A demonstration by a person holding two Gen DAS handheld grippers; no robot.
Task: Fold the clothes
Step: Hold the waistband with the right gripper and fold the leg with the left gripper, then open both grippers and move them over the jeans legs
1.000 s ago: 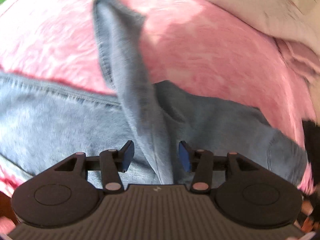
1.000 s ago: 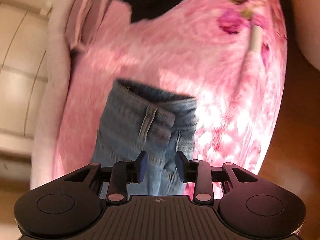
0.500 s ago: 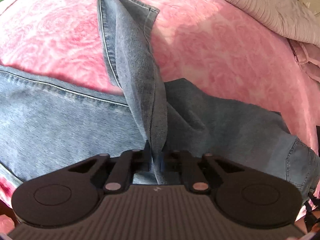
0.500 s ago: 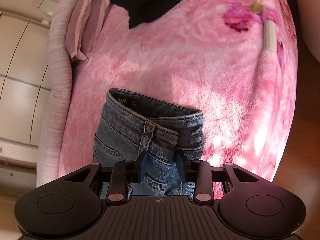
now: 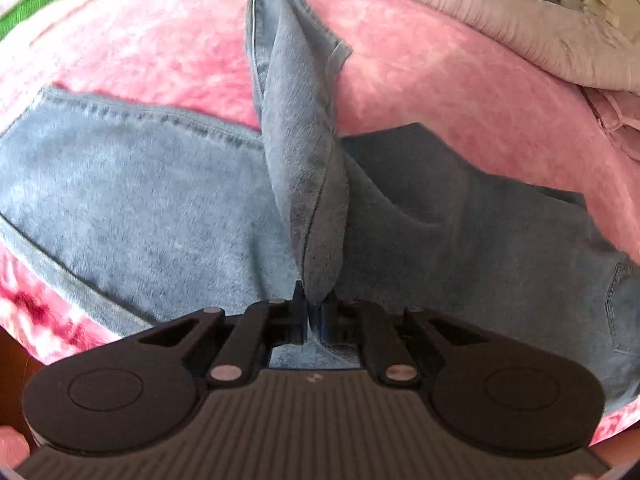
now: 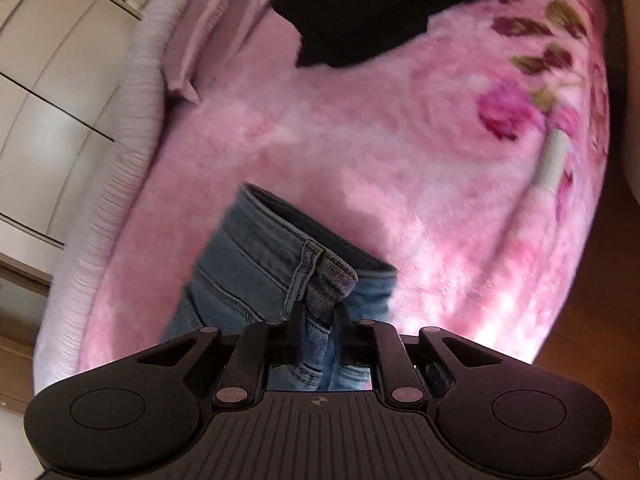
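Light blue jeans (image 5: 140, 200) lie spread across a pink fleece blanket (image 5: 420, 80). One denim leg (image 5: 304, 152) is pulled up into a narrow ridge that runs away from me, and my left gripper (image 5: 314, 306) is shut on its near end. In the right wrist view the jeans' waistband (image 6: 280, 248), with a belt loop (image 6: 302, 276), bunches up between the fingers. My right gripper (image 6: 318, 320) is closing its jaws on that bunched waistband, and the pads press the denim from both sides.
A black garment (image 6: 400, 12) lies at the far end of the flowered blanket (image 6: 400, 152). A pale lilac quilt (image 5: 540, 36) and a folded pink cloth (image 6: 208, 40) line the bed's edge. White wardrobe doors (image 6: 48, 100) and wooden floor (image 6: 600, 320) lie beyond.
The left jaws went from wide open to shut on the denim leg, then pulled the ridge taut. The right jaws narrowed onto the waistband, which has bunched up between them.
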